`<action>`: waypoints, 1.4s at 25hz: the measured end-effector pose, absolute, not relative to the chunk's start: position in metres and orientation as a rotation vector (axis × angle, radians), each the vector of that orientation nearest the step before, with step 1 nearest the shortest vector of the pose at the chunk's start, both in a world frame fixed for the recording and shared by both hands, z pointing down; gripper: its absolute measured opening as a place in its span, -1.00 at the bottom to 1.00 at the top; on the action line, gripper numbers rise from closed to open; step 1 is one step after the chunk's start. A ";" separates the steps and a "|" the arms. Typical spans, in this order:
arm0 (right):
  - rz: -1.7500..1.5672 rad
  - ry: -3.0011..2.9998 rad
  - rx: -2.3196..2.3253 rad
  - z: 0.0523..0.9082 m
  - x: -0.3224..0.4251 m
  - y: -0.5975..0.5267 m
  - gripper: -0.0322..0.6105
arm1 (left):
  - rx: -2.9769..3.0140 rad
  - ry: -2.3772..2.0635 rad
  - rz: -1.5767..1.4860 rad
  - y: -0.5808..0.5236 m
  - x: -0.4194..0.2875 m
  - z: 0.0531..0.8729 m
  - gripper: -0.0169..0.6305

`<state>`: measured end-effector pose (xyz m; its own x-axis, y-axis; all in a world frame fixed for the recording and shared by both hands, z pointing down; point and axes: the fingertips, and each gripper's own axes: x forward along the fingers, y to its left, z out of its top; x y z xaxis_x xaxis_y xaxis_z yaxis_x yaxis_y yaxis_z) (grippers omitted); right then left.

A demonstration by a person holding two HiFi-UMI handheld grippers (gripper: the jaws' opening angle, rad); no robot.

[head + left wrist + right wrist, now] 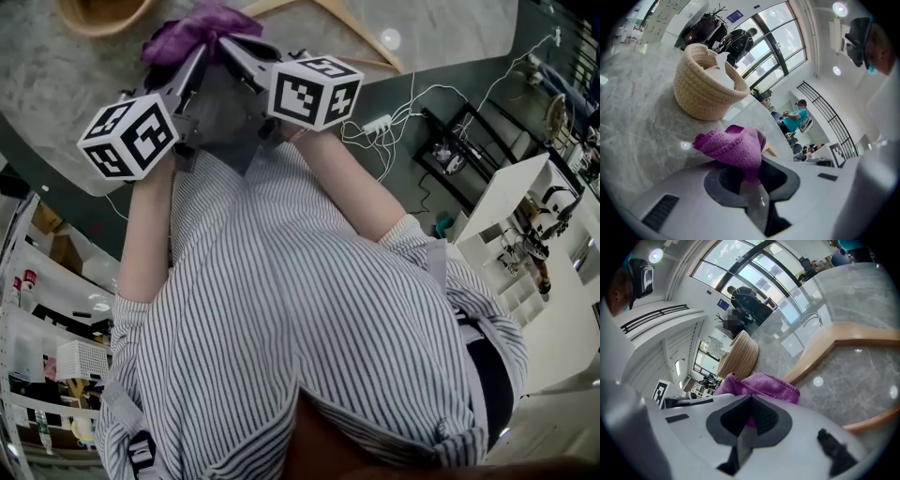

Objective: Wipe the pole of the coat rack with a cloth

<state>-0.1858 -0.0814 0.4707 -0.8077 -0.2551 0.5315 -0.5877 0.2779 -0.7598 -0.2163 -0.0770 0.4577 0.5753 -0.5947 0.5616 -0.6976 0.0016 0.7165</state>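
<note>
Right gripper view: your right tool and left tool both clamp the purple cloth; a wooden bar, maybe the pole, lies just to its right.

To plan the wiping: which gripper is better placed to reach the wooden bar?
Probably right. The right gripper grips the cloth near the wooden bar; the left gripper grips it too, but nearer the basket.
</note>
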 end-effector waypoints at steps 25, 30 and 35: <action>1.557 -2.257 0.579 0.462 -0.221 -0.051 -0.85 | 1.683 -1.172 0.134 -0.044 -0.250 0.449 -0.69; 1.561 -2.255 0.517 0.462 -0.224 -0.043 -0.85 | 1.680 -1.202 0.170 -0.034 -0.256 0.447 -0.69; 1.551 -2.261 0.505 0.459 -0.220 -0.046 -0.85 | 1.690 -1.229 0.213 -0.029 -0.262 0.444 -0.69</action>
<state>-0.2199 -0.0457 0.4590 -0.8744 -0.0921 0.4763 -0.4775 0.3362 -0.8117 -0.2623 -0.0292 0.4441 0.4690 -0.6211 0.6279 -0.7964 0.0099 0.6047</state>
